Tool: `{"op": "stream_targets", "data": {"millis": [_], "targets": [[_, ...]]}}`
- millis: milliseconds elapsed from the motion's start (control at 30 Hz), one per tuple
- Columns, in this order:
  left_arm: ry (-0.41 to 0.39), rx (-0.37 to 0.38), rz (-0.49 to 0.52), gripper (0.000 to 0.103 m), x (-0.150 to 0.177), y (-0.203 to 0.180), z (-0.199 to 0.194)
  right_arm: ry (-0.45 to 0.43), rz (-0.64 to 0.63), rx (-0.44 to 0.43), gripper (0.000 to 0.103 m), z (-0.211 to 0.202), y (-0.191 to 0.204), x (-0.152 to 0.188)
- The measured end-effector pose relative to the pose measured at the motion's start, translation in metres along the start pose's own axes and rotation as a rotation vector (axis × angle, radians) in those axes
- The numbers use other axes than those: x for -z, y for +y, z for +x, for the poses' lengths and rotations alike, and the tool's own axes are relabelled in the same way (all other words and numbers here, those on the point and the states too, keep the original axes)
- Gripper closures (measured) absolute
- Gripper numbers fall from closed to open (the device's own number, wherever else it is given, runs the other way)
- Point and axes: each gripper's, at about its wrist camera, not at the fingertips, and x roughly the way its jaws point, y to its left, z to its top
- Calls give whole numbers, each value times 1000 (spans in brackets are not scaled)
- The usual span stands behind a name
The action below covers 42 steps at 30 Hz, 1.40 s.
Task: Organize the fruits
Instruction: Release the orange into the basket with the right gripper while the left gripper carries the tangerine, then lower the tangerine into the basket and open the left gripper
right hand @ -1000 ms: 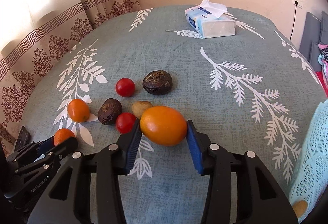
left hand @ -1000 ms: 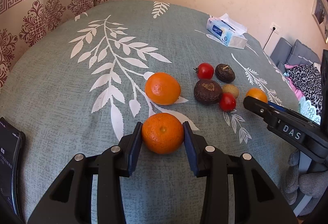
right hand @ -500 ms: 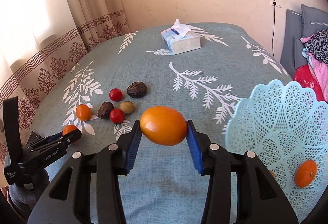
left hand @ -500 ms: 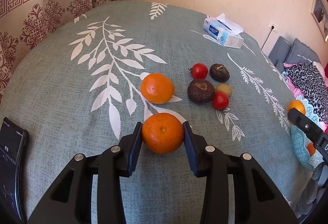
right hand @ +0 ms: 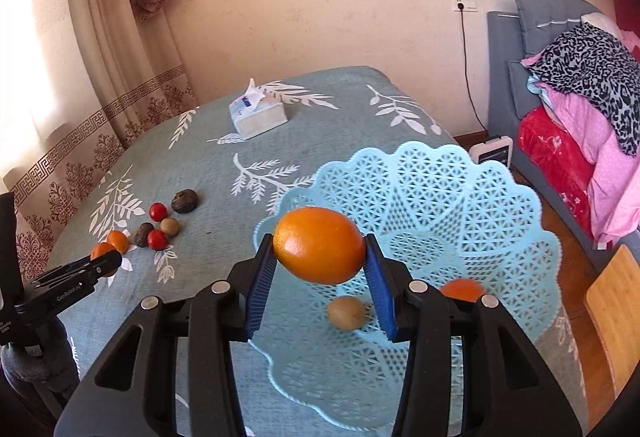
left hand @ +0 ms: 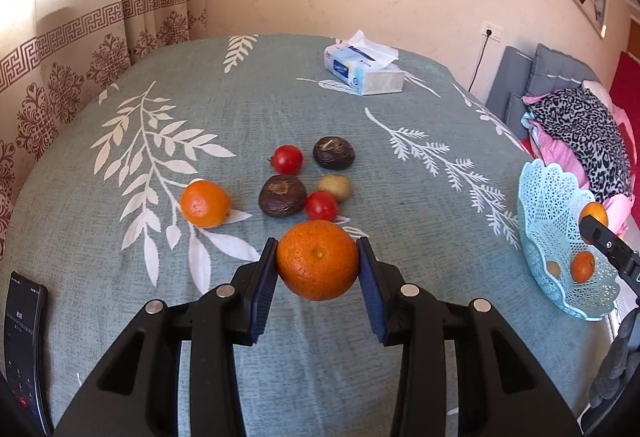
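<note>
Fig.: both grippers loaded, mid-carry toward the basket.

R view, near to far: my right gripper pinches an orange between its blue pads, jaws pressed on the fruit's two sides. A sec ago this orange hung low over the fruit cluster; half a sec ago the basket sat off to the right; now the orange hangs directly over the basket's near part, clear of the mesh. Inside the basket lie a small tan fruit and another orange fruit, the latter partly hidden by my R finger. Meaning: R carry looks about done; I judge release is next.

L view, near to far: my left gripper pinches a mandarin, jaws closed on it w/ grip unchanged. It has lifted off the cloth and swung right, so the basket now shows at the frame's right edge, well apart from the mandarin. Beyond it remain on the cloth: one orange, two tomatoes, two dark fruits, one tan fruit. Farther back, tissue box.

Est.: two in basket, two in transit, six left.
</note>
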Motion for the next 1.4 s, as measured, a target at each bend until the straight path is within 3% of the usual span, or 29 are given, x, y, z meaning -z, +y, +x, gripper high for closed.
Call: {"op": "stream_targets", "data": {"millis": [267,1000,1400], "targets": [[6,45,76,64,-2,-41,0,25,62,66,58,-9,-39,21],[-18,181,260,64,-10,-130,-6,-34,89,74,57,-31,-48,25],[0,250,373,63,-8,-175,9,-35,105,79,56,-30,-52,26]]}}
